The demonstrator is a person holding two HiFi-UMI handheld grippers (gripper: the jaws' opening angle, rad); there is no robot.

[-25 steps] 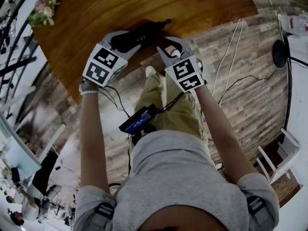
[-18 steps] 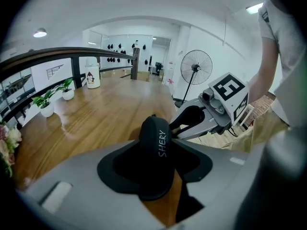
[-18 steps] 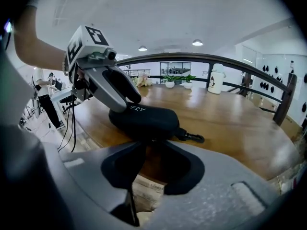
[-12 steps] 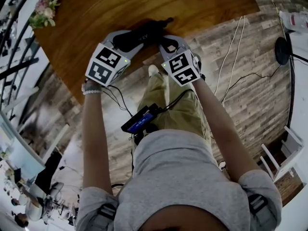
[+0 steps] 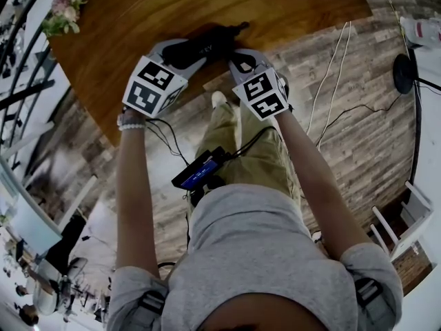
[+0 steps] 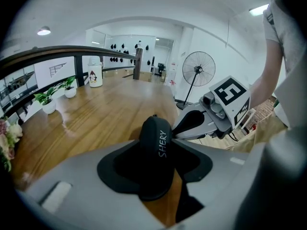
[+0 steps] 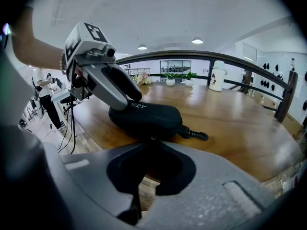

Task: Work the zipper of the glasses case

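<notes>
Head view: fingers of the left gripper (image 6: 156,169) clamp the stiff, light glasses case (image 5: 210,45); the right gripper (image 7: 149,145) has just closed its fingers, seemingly pinching the small, slippery zipper pull (image 7: 151,139).

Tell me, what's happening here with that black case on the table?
A person holds a two-jaw gripper in each hand at a wooden table. The left gripper clamps a black glasses case, steadying it on the tabletop. The right gripper has just closed its jaws at the case's near edge, apparently pinching the small zipper pull. The case looks closed.
</notes>
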